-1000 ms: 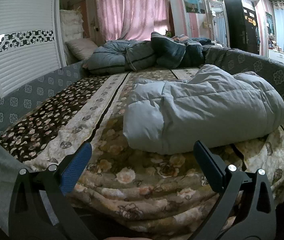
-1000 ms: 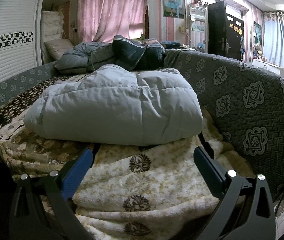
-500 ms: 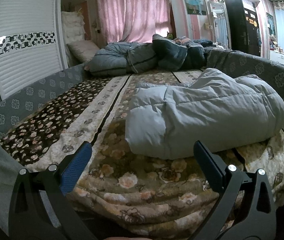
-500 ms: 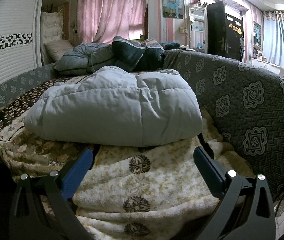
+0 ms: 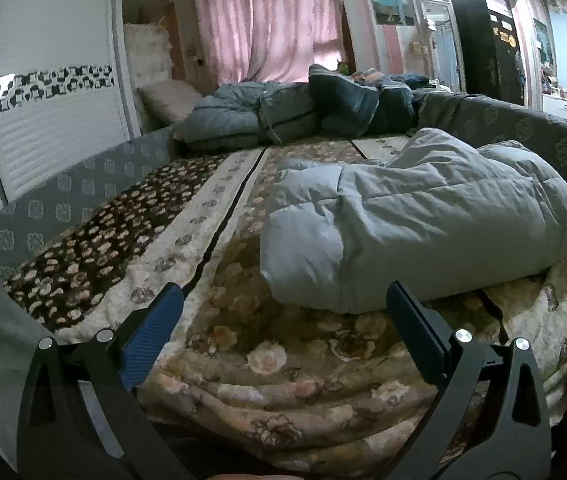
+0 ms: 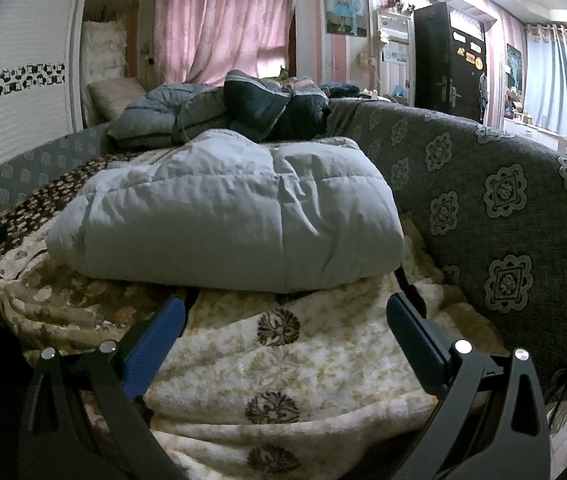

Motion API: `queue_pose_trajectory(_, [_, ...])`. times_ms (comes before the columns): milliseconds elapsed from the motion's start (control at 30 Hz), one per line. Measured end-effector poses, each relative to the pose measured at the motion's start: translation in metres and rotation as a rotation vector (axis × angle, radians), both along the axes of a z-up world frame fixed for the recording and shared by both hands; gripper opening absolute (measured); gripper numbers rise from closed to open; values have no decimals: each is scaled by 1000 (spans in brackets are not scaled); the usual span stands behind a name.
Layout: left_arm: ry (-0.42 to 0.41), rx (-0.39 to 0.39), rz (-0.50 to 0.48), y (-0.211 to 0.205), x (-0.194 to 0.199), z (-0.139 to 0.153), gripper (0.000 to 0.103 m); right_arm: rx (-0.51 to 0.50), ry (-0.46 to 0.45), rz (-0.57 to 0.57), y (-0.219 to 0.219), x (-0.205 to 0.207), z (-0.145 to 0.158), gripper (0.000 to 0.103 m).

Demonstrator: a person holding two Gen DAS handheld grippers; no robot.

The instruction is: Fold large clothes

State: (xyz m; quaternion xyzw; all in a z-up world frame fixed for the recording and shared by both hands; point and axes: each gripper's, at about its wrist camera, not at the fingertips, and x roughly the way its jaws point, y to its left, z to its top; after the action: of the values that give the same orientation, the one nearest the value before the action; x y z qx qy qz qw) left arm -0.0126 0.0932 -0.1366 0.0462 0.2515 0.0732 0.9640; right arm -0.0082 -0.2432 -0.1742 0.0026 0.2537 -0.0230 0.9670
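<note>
One bed (image 5: 219,360) fills both views; the pale grey padded coat (image 6: 223,216) lies on it as a thick folded bundle, right side against the patterned bolster (image 6: 503,208). Likely light, soft and springy, shell probably slick, so folds may puff open. Best hold: pinch through a quilted edge, near corner (image 5: 303,276). Left gripper (image 5: 283,312) and right gripper (image 6: 283,312) are low at the bed's near edge, aimed at the bundle, fingers spread wide, holding nothing, clear of the fabric.
</note>
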Motion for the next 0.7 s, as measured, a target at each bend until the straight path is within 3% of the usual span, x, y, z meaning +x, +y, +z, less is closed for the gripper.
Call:
queue_pose_trajectory(200, [-8,12,-9,-1,3,-2,100,-7,19,-8,3,4,-5,101])
queue_pose_trajectory(533, [15,-35,23,7,13,-1,100,-27,27,-15,8,7,-6,101])
queue_pose_trajectory(700, [-15,-21,21,6,20,6,100,-38,17,-33,1,10,1,101])
